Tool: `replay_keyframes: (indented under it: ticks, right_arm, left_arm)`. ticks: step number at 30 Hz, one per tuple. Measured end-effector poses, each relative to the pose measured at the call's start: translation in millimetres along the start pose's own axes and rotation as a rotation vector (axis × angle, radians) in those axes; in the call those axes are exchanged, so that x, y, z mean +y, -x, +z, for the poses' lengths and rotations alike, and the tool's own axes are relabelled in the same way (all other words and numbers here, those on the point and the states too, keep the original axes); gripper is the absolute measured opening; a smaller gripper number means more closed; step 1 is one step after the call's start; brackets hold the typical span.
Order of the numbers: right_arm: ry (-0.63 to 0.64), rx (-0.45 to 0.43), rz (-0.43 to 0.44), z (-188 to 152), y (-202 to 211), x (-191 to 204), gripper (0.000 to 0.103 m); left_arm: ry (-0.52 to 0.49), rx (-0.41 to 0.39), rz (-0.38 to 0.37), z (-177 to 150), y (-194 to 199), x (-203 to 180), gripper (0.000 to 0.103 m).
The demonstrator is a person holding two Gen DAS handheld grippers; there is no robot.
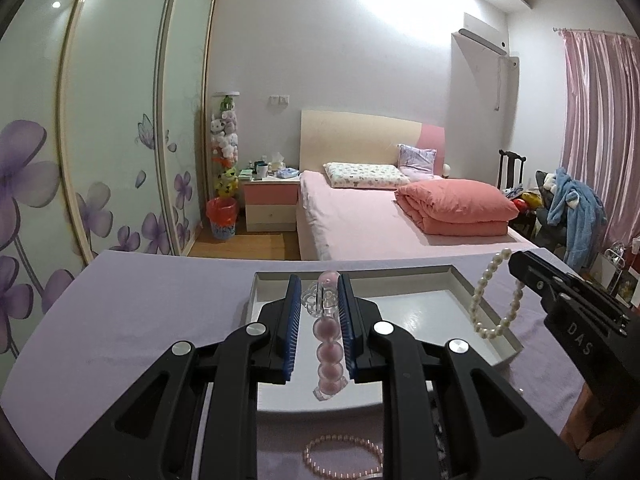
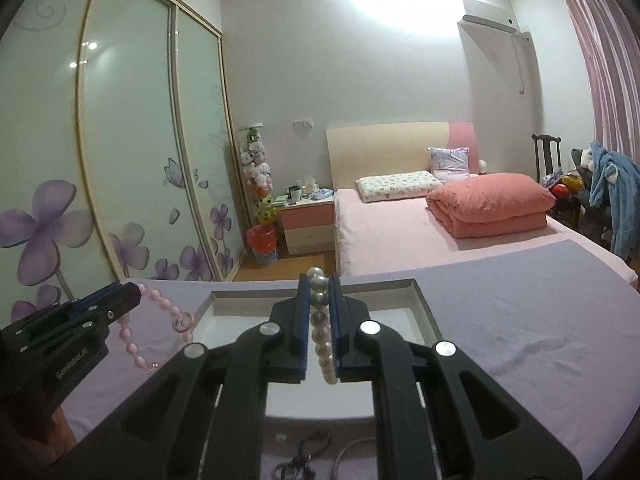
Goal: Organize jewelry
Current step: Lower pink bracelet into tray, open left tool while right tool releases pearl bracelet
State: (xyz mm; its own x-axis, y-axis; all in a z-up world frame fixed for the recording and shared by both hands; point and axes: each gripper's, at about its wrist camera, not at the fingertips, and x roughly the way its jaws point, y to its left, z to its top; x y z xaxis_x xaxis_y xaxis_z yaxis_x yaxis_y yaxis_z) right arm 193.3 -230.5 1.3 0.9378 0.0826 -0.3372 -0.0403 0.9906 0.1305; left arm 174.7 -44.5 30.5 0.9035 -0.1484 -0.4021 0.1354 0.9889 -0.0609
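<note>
My left gripper [image 1: 319, 292] is shut on a pink bead bracelet [image 1: 329, 354] with a clear clasp, held above the shallow white tray [image 1: 434, 272] on the lilac cloth. It also shows in the right wrist view [image 2: 158, 320], hanging from the left gripper [image 2: 134, 294]. My right gripper [image 2: 319, 284] is shut on a white pearl bracelet [image 2: 322, 344], held above the tray [image 2: 378, 286]. In the left wrist view the pearl bracelet [image 1: 486, 300] dangles from the right gripper [image 1: 516, 260] over the tray's right side.
A thin pink bead bracelet [image 1: 340, 454] lies on the lilac cloth [image 1: 140, 320] in front of the tray. Dark and metal jewelry pieces [image 2: 312, 452] lie near the tray's front. A bed [image 1: 360, 216] and sliding wardrobe doors [image 1: 100, 140] stand beyond the table.
</note>
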Motion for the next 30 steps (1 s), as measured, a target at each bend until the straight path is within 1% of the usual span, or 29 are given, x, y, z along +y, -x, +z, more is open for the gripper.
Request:
replay_keyframes:
  ticks: [4, 10, 15, 22, 24, 26, 28, 30]
  right_arm:
    - [-0.009, 0.038, -0.005, -3, -29, -5, 0.01]
    - [-0.031, 0.111, -0.007, -13, -68, -14, 0.01]
    - [-0.05, 0.166, 0.007, -15, -95, -14, 0.01]
    - [-0.092, 0.227, 0.013, -15, -122, -20, 0.011]
    - [-0.096, 0.253, -0.006, -14, -131, -25, 0.014]
    - [-0.106, 0.257, -0.021, -16, -131, -27, 0.036]
    - [-0.108, 0.239, -0.033, -16, -124, -32, 0.037]
    - [-0.117, 0.231, -0.04, -16, -119, -38, 0.037]
  left_arm:
    - [0.006, 0.026, -0.004, -3, -19, 0, 0.019]
    - [0.03, 0.071, -0.032, -3, -48, 5, 0.019]
    - [0.045, 0.106, -0.035, -5, -66, 7, 0.019]
    - [0.047, 0.122, -0.032, -4, -82, 6, 0.019]
    - [0.049, 0.136, -0.038, -4, -90, 6, 0.02]
    - [0.059, 0.147, -0.039, -5, -95, 9, 0.02]
    - [0.071, 0.142, -0.039, -5, -94, 13, 0.021]
    - [0.074, 0.137, -0.039, -2, -91, 16, 0.025]
